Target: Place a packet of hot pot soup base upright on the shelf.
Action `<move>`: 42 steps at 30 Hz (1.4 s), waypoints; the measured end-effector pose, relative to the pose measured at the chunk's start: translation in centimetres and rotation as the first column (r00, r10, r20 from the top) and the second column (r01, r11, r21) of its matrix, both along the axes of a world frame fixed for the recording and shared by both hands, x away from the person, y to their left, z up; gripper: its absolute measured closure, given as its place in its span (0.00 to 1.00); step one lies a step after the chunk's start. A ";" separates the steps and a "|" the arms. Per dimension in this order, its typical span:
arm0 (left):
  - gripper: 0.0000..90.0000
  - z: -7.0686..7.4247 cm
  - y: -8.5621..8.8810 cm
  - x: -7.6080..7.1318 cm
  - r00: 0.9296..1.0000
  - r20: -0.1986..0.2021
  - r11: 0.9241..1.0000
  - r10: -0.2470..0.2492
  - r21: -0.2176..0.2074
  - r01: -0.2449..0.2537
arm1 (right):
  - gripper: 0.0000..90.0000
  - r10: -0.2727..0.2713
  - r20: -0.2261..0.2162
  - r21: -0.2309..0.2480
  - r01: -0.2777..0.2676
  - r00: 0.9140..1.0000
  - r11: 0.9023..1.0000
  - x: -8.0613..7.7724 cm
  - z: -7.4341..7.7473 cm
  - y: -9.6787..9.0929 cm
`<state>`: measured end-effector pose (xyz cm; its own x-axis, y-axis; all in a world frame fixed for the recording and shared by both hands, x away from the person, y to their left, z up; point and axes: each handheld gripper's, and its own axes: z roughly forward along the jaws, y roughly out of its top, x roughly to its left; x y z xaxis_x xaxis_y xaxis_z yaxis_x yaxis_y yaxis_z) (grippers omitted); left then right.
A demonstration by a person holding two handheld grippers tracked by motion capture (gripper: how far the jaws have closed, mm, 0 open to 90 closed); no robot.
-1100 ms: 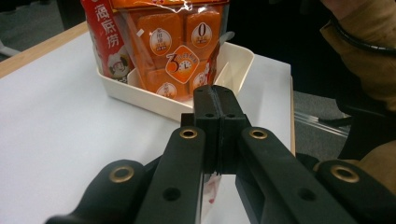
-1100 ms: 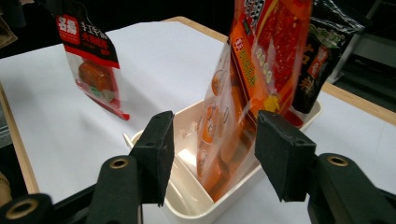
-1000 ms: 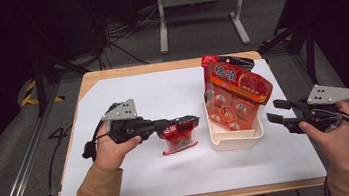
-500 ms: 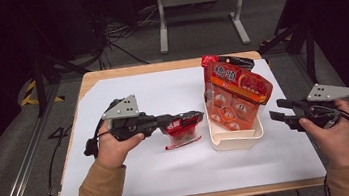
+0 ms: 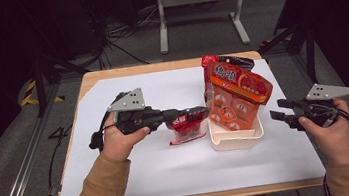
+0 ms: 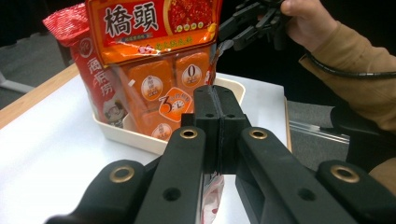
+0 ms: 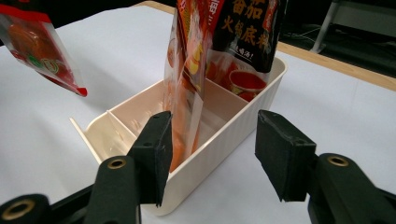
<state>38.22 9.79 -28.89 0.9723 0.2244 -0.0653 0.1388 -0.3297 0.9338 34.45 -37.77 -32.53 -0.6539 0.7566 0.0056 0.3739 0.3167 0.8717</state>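
Just left of the cream bin (image 5: 238, 139), above the white table sheet (image 5: 137, 178), my left gripper (image 5: 204, 110) has its jaws clenched flat on the top edge of a small red sachet (image 5: 186, 127), which hangs free beneath them without touching the sheet. In the left gripper view the two pads meet with only the thin film between them, and a corner of the sachet (image 6: 211, 193) dangles below. I judge it light and floppy: a soft plastic pouch that sags from wherever it is pinched, and slick enough to slide out of a weak grip. The sealed top seam, where I have it, is the stiffest place to hold; gripping the belly would only squash the contents.

Two large seasoning bags (image 5: 236, 88) already stand upright in the bin, leaning toward the far end. In the right gripper view the near compartment (image 7: 114, 133), behind a divider, looks vacant, so that is where I would lower the sachet, bottom edge first.

My right gripper (image 5: 275, 109) waits to the right of the bin, jaws parted with nothing between them.
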 end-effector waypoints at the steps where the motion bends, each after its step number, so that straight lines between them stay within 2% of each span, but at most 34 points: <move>1: 1.00 0.1 -0.1 0.0 1.000 0.003 1.000 -0.002 0.000 0.002 | 0.52 -0.001 -0.002 0.001 0.001 1.000 1.000 0.0 0.0 0.0; 11: 1.00 0.3 -1.9 0.7 0.998 0.007 0.998 -0.057 -0.025 0.057 | 0.52 -0.002 -0.014 0.014 0.002 1.000 1.000 0.2 -0.2 -0.2; 19: 1.00 0.5 -3.3 1.2 0.997 0.025 0.997 -0.071 -0.011 0.071 | 0.52 0.002 -0.021 0.028 -0.001 1.000 1.000 0.4 -0.3 -0.4; 27: 1.00 0.8 -4.8 1.4 0.995 0.039 0.995 -0.097 -0.026 0.098 | 0.52 0.006 -0.023 0.038 -0.006 1.000 0.999 1.0 -0.4 -0.3; 38: 1.00 0.9 -6.5 1.6 0.993 0.056 0.993 -0.108 -0.031 0.110 | 0.52 0.009 -0.023 0.045 -0.008 1.000 0.999 1.4 -0.5 -0.4; 42: 1.00 0.7 -7.1 1.9 0.991 0.059 0.991 -0.119 -0.051 0.122 | 0.52 0.012 -0.020 0.054 -0.011 1.000 0.998 1.3 -0.4 -0.4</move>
